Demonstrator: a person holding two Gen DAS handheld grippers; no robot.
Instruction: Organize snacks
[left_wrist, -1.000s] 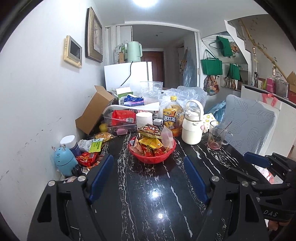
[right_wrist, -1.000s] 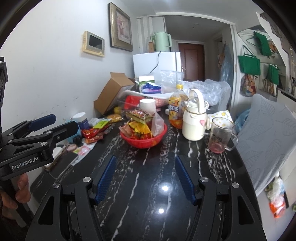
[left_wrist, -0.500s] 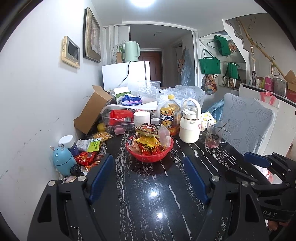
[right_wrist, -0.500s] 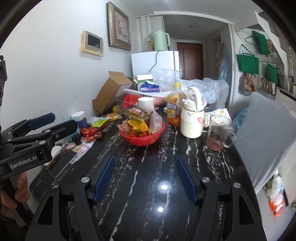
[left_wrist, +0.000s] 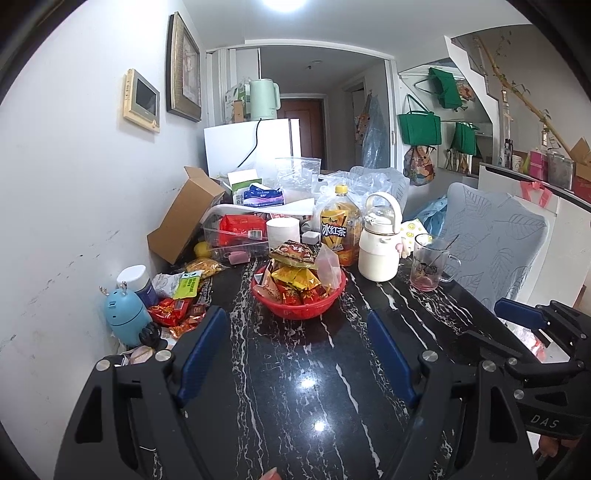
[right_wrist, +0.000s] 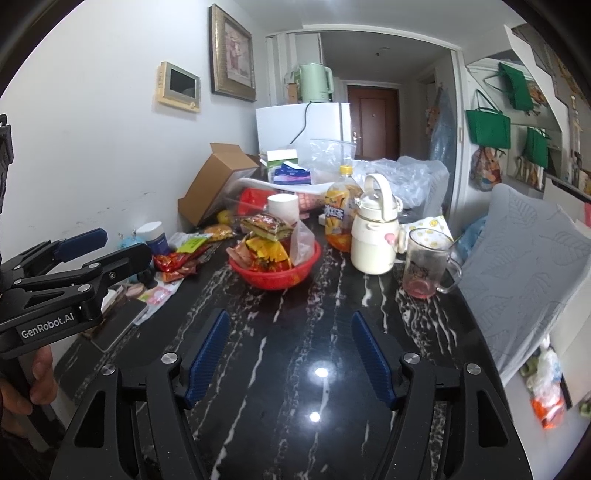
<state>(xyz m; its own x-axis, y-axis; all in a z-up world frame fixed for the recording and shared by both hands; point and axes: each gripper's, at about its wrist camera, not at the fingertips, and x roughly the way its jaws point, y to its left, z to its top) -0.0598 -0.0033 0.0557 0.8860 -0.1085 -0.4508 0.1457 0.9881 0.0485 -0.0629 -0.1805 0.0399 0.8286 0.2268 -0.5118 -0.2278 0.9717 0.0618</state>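
Note:
A red basket (left_wrist: 300, 309) (right_wrist: 274, 277) heaped with snack packets (left_wrist: 295, 258) stands mid-table on the black marble top. More loose snack packets (left_wrist: 170, 309) (right_wrist: 178, 263) lie by the wall at the left. My left gripper (left_wrist: 295, 326) hovers over the near table, short of the basket, open with nothing between its blue pads. My right gripper (right_wrist: 289, 325) is open and empty too, also short of the basket. Each gripper shows at the edge of the other's view, the two side by side.
Behind and right of the basket stand an iced tea bottle (left_wrist: 338, 229), a white jug (left_wrist: 379, 254) and a glass mug (left_wrist: 430, 264). A cardboard box (left_wrist: 184, 214), a clear container (left_wrist: 236, 236) and a blue gadget (left_wrist: 123, 314) crowd the left. A phone (right_wrist: 118, 325) lies near the left edge.

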